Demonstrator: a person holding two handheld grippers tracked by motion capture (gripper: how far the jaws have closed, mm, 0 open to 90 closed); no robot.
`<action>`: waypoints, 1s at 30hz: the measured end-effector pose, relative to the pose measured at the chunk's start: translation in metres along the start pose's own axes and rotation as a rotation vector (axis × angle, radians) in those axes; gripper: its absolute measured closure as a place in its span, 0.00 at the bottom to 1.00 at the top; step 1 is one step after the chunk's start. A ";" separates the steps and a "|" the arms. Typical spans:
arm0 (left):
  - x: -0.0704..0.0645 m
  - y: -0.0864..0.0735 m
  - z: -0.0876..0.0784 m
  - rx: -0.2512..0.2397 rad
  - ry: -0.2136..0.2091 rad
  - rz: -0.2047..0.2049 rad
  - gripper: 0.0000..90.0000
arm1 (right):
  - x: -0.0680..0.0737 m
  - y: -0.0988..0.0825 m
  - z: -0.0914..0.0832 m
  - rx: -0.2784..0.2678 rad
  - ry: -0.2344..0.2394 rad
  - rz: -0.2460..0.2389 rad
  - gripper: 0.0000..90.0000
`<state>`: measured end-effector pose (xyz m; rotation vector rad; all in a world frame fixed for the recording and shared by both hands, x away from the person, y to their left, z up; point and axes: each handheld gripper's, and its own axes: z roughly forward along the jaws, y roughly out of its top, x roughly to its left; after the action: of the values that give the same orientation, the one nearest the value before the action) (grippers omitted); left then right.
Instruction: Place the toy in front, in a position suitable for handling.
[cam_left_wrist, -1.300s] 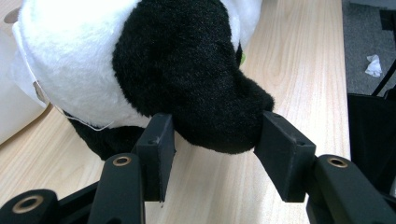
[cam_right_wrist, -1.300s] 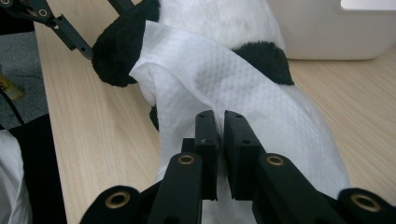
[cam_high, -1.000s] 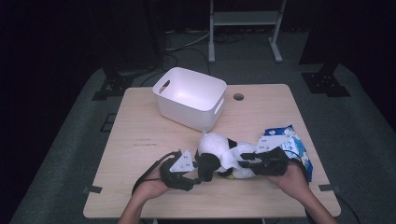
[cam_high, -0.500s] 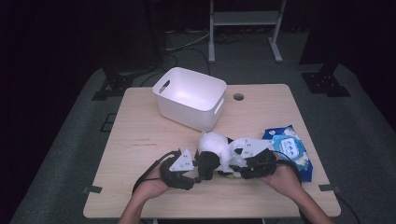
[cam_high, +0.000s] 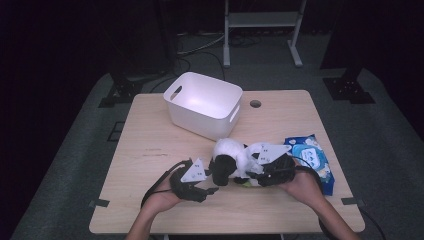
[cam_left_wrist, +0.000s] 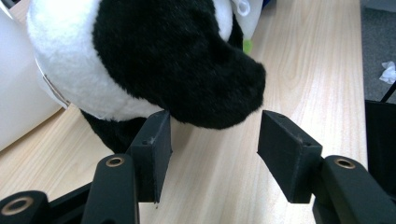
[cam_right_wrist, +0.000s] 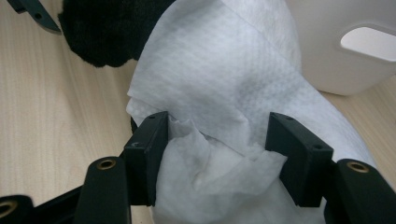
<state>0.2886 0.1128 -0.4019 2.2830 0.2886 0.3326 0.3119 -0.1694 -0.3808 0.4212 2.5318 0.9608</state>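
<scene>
In the high view, the plush toy (cam_high: 231, 162), black and white, lies on the bench (cam_high: 150, 145) in the lower middle of the frame, between the two claws and just below the white tub (cam_high: 202, 105). Its long axis runs roughly left to right across the picture, black end toward the left claw (cam_high: 212, 190), white body toward the right claw (cam_high: 252, 176).

In the left claw view, the toy's black end (cam_left_wrist: 187, 60) hangs above and just ahead of the jaws, which stand apart and have just been opening; the left pad touches or nearly touches the plush, the right pad is clear of it, so nothing is gripped.

In the right claw view, a white wipe (cam_right_wrist: 224, 107) is draped over the toy, with its crumpled edge lying between the jaws. These have just been opening too, and the pads do not seem to press the sheet.

The wipe pack (cam_high: 310, 157) lies at the right of the bench, beside the right hand (cam_high: 302, 185). The right claw is the nearer to the wipe; the left is nearer the toy's black end.
</scene>
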 end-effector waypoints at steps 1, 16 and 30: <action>0.000 0.000 0.000 0.000 0.004 -0.002 0.47 | -0.001 0.001 0.001 0.007 -0.004 0.002 0.42; 0.003 -0.003 -0.004 0.004 0.020 -0.010 0.45 | -0.011 0.001 0.026 0.054 -0.039 0.043 0.63; 0.011 -0.009 -0.008 -0.004 0.057 -0.039 0.42 | -0.016 0.004 0.012 -0.002 -0.034 0.075 0.95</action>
<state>0.2952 0.1273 -0.4023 2.2640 0.3613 0.3783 0.3317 -0.1662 -0.3829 0.5308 2.5002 0.9746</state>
